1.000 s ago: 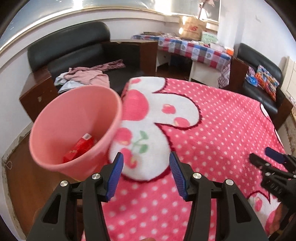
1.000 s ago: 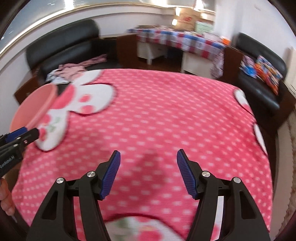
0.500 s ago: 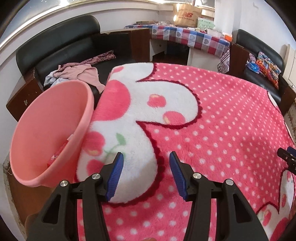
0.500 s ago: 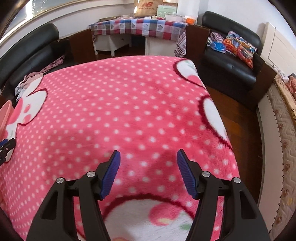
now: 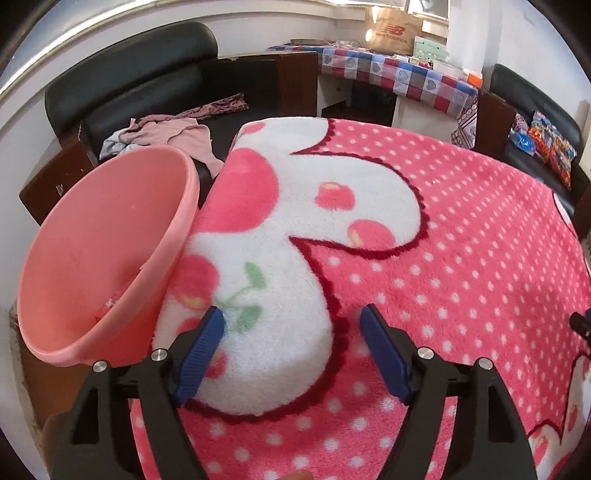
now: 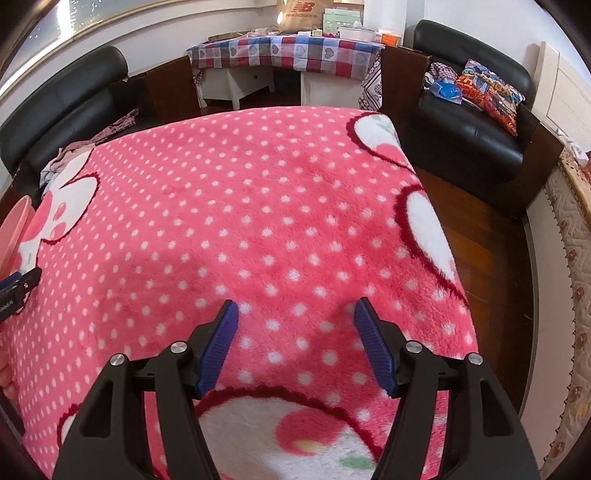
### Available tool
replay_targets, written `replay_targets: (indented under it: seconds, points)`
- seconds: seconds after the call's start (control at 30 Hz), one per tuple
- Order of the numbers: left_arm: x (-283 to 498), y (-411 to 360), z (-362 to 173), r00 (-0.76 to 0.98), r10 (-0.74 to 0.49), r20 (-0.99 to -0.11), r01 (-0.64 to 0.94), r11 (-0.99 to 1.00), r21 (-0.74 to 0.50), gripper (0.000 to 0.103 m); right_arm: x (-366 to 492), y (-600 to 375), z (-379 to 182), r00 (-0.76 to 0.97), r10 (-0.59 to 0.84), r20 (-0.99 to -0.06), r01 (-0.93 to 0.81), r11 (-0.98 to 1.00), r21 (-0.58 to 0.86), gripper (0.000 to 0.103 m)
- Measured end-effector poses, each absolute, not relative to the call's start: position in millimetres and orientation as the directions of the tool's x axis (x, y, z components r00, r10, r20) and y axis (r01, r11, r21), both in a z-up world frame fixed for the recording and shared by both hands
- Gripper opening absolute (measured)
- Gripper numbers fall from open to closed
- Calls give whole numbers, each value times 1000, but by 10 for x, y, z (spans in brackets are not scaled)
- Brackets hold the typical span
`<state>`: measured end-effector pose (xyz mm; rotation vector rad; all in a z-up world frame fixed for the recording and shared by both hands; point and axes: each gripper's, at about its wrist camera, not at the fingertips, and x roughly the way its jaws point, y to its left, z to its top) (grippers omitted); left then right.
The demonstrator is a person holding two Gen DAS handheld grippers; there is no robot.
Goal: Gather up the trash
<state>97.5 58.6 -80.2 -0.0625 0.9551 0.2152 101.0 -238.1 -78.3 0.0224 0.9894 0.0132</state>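
Trash, a red packet [image 5: 110,304], is seen lying low inside the tilted pink plastic bin [image 5: 107,254], left of the left gripper [image 5: 291,349] and just beside the pink polka-dot fleece blanket [image 5: 461,258]. No further litter is visible on the blanket, so collection appears nearly done. The left fingers have just been spreading and are released, with nothing between them; the right gripper [image 6: 295,341] is also released and empty. "new balance" can be read on the brown paper bag [image 5: 393,29] far ahead.
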Motion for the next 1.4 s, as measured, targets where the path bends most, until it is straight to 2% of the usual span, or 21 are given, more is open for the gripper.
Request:
replay_targets:
  seconds: [0.2, 0.27, 0.47, 1.4]
  points:
    - [986, 584, -810, 563, 158, -811, -213, 976, 42, 80, 1015, -2327, -793, 542, -5, -841, -31, 999, -26, 68]
    - [985, 591, -811, 563, 154, -812, -213, 976, 38, 80, 1030, -2353, -806, 538, -4, -843, -20, 1000, -18, 74]
    - [988, 591, -811, 563, 155, -812, -213, 976, 39, 80, 1056, -2360, -828, 533, -4, -846, -16, 1000, -14, 81]
    - [983, 588, -811, 564, 156, -811, -213, 976, 39, 80, 1079, -2369, -834, 533, -10, -846, -16, 1000, -22, 83]
